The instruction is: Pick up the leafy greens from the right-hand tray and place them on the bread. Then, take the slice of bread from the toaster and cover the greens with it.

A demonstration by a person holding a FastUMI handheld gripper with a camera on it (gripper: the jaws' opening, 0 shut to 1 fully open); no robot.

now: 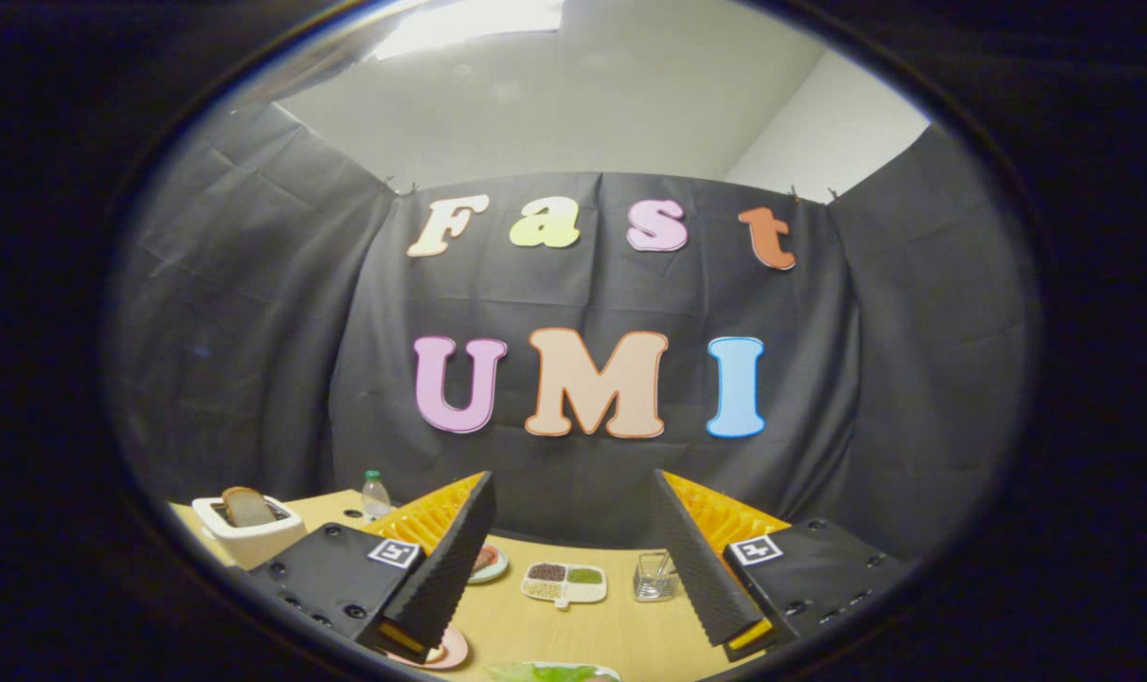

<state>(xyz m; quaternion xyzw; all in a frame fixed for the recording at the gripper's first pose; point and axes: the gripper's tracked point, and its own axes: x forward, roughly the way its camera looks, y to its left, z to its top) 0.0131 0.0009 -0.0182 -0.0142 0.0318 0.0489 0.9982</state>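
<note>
Spread wide apart at the bottom of the frame, the gripper [573, 568] has its two ridged fingers [450, 559] angled outward with nothing between them but open tabletop. Behind everything, black cloth walls fill the middle of the frame, with a pale ceiling and a bright light panel in the upper part. Below the cloth, the light wooden table [620, 635] runs across the lower part of the frame.

At lower left, a white plastic toaster [249, 532] stands on the table with a brown slice of bread [247, 507] sticking up from its slot, well apart from the fingers. At the very bottom centre, nearest the camera, the leafy greens [546, 673] lie on a pale tray, only its upper edge in view. A pink round plate [445, 651] sits partly under the left finger's tip; what it holds is hidden.

Beyond the fingers, mid-table, a white divided dish [564, 583] holds dark, green and pale grains in separate compartments. Just right of it stands a small clear glass holder [655, 578]. Left of the dish, a small pale-green plate [488, 563] with something reddish peeks past the left finger. Further back, lower left, stands a small clear plastic bottle with a green cap [375, 494].
</note>
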